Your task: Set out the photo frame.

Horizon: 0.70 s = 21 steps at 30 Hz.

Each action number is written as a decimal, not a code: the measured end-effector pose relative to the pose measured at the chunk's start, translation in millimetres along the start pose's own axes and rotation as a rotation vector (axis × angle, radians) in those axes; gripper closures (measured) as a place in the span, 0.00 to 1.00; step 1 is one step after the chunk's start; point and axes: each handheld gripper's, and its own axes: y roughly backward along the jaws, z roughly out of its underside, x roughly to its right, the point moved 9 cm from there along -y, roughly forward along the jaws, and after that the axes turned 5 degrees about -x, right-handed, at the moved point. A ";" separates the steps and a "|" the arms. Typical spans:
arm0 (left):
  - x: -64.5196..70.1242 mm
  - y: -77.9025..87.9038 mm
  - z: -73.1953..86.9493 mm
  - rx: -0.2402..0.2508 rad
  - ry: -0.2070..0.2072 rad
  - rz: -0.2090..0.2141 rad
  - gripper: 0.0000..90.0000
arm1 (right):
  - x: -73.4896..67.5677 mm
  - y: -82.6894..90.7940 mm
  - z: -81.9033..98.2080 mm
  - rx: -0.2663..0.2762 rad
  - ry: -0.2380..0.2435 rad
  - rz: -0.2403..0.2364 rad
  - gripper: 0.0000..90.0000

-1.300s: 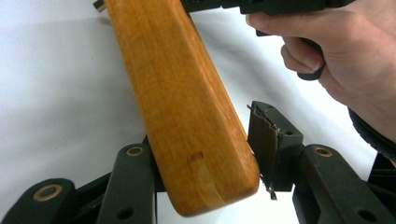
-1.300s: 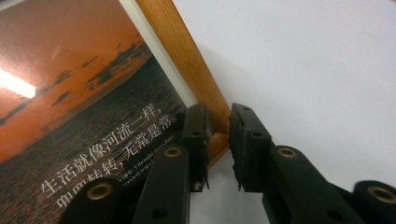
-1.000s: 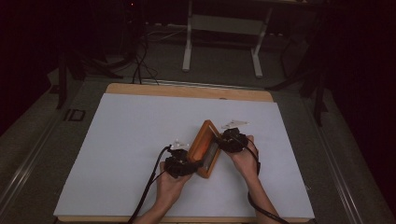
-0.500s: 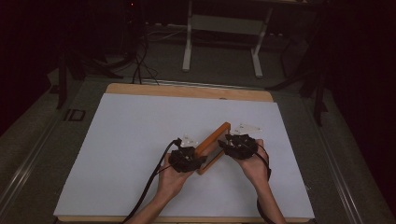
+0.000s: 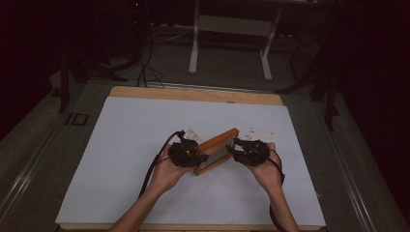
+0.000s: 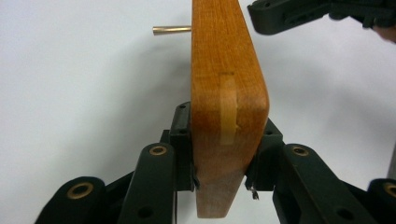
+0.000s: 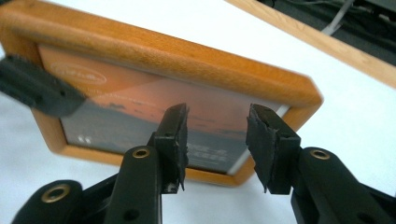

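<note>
Left gripper view: left claw (image 6: 219, 179) clamped on the edge of the wooden picture frame (image 6: 229, 107).
Right claw (image 7: 217, 140): released, jaws apart in front of the frame's glass, gripping nothing.
Frame: held on edge over the white tabletop (image 5: 121, 145).
Progress: frame raised; likely standing it up remains.
Contents: a sunset photo.

A wooden table (image 5: 145, 92) – a white sheet (image 5: 121, 145) covers nearly its whole top – stands on the grey floor (image 5: 43, 150).
</note>
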 end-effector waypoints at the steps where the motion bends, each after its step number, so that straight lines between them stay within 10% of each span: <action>1: -1.8 3.7 -0.9 -0.004 -0.015 0.003 0.77 | -0.3 1.9 -2.3 0.007 0.010 -0.002 0.63; 21: -3.6 42.6 -9.0 0.090 -0.267 0.175 0.76 | -36.7 1.4 -24.3 0.008 0.261 -0.219 0.40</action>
